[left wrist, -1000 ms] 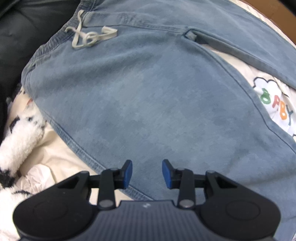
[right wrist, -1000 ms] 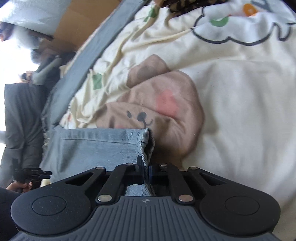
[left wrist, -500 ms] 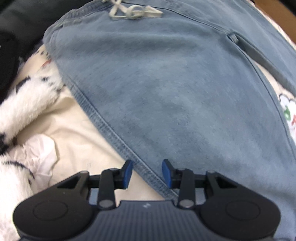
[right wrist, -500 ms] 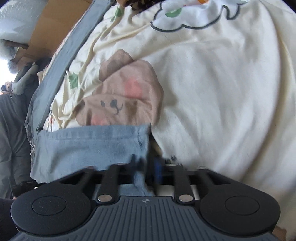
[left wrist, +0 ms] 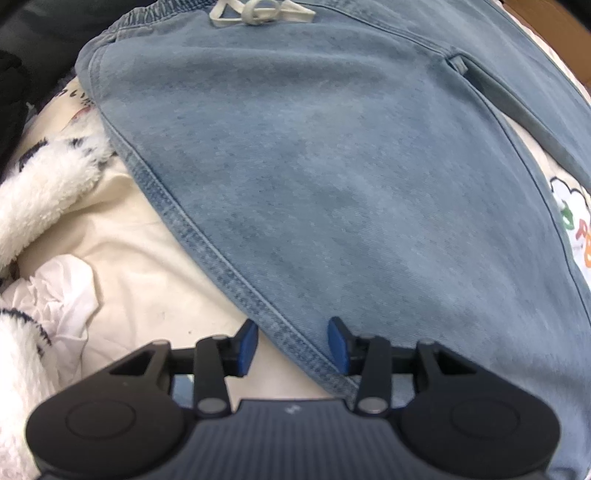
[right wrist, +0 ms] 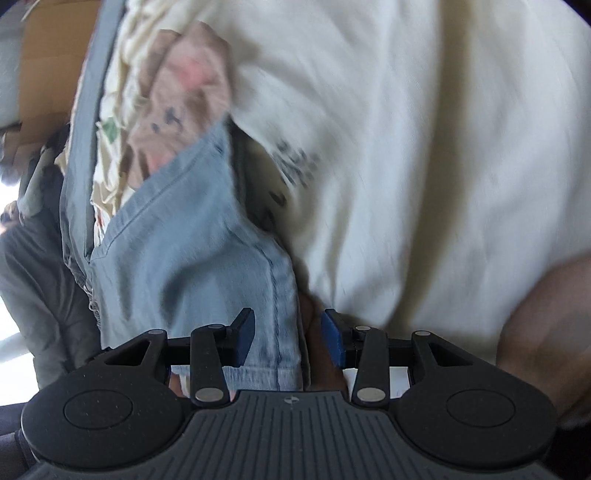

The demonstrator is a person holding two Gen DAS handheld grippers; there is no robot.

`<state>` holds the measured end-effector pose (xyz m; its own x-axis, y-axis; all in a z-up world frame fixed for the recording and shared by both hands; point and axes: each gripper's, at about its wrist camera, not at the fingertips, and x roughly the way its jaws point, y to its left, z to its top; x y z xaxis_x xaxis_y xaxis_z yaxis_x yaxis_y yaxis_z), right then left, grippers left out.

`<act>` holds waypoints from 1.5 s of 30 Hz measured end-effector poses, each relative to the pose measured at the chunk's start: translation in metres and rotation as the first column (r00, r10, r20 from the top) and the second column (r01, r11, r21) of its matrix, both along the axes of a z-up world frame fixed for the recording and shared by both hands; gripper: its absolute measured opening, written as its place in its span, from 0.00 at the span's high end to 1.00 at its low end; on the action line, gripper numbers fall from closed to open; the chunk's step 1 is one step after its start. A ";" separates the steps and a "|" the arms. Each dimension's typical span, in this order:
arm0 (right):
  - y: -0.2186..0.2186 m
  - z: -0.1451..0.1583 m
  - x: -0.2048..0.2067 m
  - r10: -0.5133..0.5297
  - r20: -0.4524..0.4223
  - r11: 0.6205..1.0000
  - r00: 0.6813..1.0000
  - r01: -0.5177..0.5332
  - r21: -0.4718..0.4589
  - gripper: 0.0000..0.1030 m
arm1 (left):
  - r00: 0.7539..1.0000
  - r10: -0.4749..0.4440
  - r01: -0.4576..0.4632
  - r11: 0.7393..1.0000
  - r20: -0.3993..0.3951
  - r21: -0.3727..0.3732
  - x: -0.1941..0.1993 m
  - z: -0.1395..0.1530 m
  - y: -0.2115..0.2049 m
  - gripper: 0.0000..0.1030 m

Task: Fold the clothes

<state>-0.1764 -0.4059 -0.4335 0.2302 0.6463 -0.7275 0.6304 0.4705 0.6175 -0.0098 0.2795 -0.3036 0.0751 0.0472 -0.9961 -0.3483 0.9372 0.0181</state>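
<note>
The denim trousers [left wrist: 332, 177] are spread flat on a cream printed bedsheet [left wrist: 147, 266], with the elastic waistband and its tied white drawstring [left wrist: 255, 11] at the far end from the left gripper. A fluffy white-and-black garment [left wrist: 40, 192] and a crumpled white cloth [left wrist: 62, 291] are seen on the sheet beside the trousers' stitched side seam. The left gripper [left wrist: 292, 343] is held pointing down over that seam; its jaws are opening, the seam is seen between the blue pads, and nothing is grasped. In the right wrist view, the right gripper [right wrist: 288, 339] is released as well: its jaws are parted, and a trouser leg [right wrist: 192, 258] is seen between them, with no pad pressed on it. A bear print [right wrist: 184, 99] is seen on the sheet beyond the leg's hem.
</note>
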 end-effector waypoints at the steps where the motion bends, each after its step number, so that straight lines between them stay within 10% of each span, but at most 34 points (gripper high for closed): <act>1: 0.002 -0.002 -0.002 -0.011 -0.006 1.000 1.000 0.011 0.010 0.54 | 1.000 -0.002 0.002 1.000 0.000 -0.001 0.000 0.000 0.000 0.58; 29: 0.008 0.001 0.019 -0.223 0.147 0.972 0.964 0.208 0.114 0.53 | 0.993 0.061 -0.049 0.992 0.101 -0.113 -0.018 -0.003 0.021 0.57; 45: 0.005 -0.002 0.038 -0.173 0.179 0.984 0.969 0.178 -0.012 0.44 | 0.979 0.139 -0.110 0.976 0.148 -0.187 -0.052 -0.005 0.017 0.56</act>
<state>-0.1383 -0.4007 -0.4353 0.4646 0.5644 -0.6824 0.5867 0.3810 0.7146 -0.0615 0.2962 -0.3089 0.2385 -0.1101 -0.9649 -0.4471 0.8695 -0.2097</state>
